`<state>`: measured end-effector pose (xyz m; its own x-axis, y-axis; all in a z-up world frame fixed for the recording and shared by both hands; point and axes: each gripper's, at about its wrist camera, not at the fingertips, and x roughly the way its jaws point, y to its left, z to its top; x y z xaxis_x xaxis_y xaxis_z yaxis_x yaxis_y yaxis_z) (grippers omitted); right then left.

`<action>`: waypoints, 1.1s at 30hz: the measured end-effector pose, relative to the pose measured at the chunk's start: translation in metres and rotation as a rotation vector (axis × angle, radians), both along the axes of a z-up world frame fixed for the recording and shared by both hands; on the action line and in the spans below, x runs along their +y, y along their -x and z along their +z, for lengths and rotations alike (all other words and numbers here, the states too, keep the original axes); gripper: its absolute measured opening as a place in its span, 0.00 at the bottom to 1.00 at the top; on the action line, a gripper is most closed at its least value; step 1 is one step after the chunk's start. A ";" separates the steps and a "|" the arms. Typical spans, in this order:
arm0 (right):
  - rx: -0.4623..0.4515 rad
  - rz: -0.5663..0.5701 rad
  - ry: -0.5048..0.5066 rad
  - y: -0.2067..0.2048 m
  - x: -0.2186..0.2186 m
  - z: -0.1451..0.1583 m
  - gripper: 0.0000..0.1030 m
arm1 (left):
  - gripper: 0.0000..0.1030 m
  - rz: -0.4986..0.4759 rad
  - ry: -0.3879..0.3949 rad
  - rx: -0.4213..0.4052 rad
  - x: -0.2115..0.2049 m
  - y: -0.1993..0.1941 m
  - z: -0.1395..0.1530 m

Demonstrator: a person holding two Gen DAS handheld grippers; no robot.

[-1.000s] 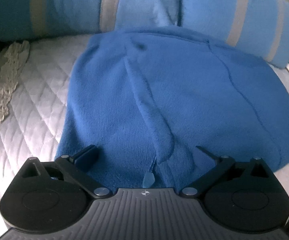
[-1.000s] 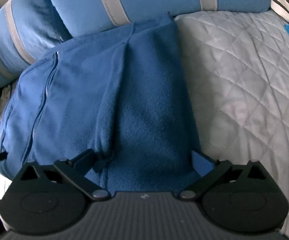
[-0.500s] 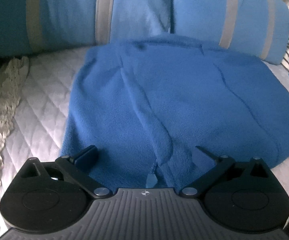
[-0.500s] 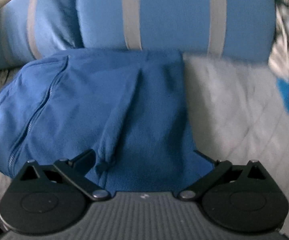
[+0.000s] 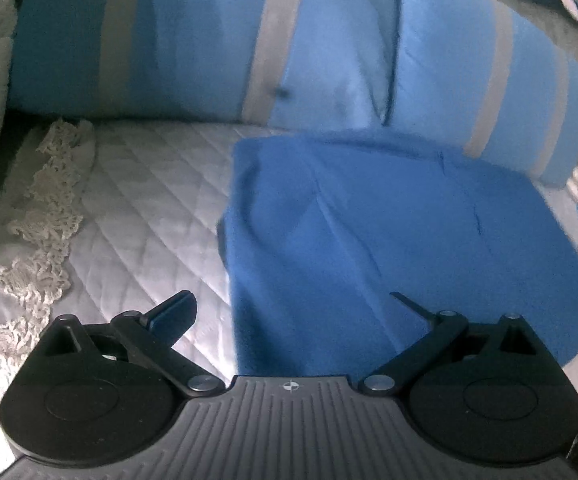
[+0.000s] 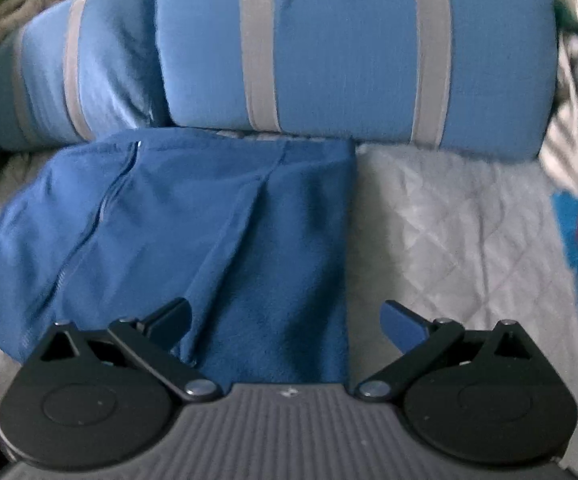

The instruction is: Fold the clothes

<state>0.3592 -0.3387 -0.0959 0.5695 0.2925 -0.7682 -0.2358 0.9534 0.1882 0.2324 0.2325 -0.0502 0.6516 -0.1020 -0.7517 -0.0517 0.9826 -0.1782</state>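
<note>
Blue garment (image 6: 217,216): matt fleece, soft napped surface. Bed cover (image 5: 145,208): white quilted cloth, diamond stitching, faint sheen. Lace trim (image 5: 45,220): cream, rough openwork. Pillows (image 6: 349,48): smooth blue cloth, grey bands. Left claw (image 5: 289,304), right claw (image 6: 285,312): matt black plastic, ribbed base, bright metal pivot pins.

Fleece garment (image 5: 389,240): solid royal blue. Pillows (image 6: 349,52): light blue with grey stripes. Bedcover (image 5: 149,200): white, diamond-quilted. Lace trim (image 5: 45,232): cream.
</note>
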 end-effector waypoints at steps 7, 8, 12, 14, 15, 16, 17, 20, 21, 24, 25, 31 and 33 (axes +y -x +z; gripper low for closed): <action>0.135 -0.013 -0.221 -0.035 -0.042 -0.024 0.99 | 0.99 0.027 0.319 -0.012 0.056 -0.014 -0.024; 0.151 -0.006 -0.247 -0.039 -0.046 -0.030 0.99 | 0.99 0.029 0.366 -0.009 0.063 -0.016 -0.030; 0.211 0.019 -0.390 -0.052 -0.057 -0.053 0.99 | 0.99 0.017 0.542 0.017 0.083 -0.027 -0.061; 0.231 0.012 -0.444 -0.058 -0.062 -0.065 0.99 | 0.99 0.015 0.616 0.037 0.090 -0.031 -0.077; 0.243 0.005 -0.478 -0.061 -0.065 -0.072 0.99 | 0.99 0.014 0.652 0.043 0.092 -0.032 -0.084; 0.256 -0.004 -0.514 -0.064 -0.068 -0.079 0.99 | 0.99 0.013 0.694 0.049 0.095 -0.033 -0.092; 0.265 -0.012 -0.546 -0.067 -0.070 -0.085 0.99 | 0.99 0.007 0.735 0.056 0.098 -0.035 -0.100; 0.266 -0.019 -0.644 -0.075 -0.075 -0.099 0.99 | 0.99 -0.020 0.793 0.025 0.101 -0.036 -0.108; 0.261 -0.016 -0.672 -0.077 -0.075 -0.102 0.99 | 0.99 -0.031 0.807 0.023 0.102 -0.039 -0.109; 0.262 0.020 -0.734 -0.087 -0.072 -0.107 0.99 | 0.99 -0.063 0.837 0.028 0.101 -0.048 -0.111; 0.266 0.033 -0.745 -0.090 -0.070 -0.108 0.99 | 0.99 -0.073 0.837 0.032 0.099 -0.052 -0.111; 0.321 0.122 -0.784 -0.110 -0.045 -0.114 0.97 | 0.99 -0.133 0.808 0.061 0.086 -0.071 -0.111; 0.332 0.147 -0.782 -0.116 -0.036 -0.115 0.91 | 0.85 -0.144 0.789 0.080 0.084 -0.074 -0.110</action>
<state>0.4749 -0.3745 -0.2111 0.2658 0.8600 -0.4356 -0.1627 0.4854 0.8590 0.3063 0.3165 -0.1604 0.5389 -0.7013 -0.4667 0.0241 0.5666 -0.8237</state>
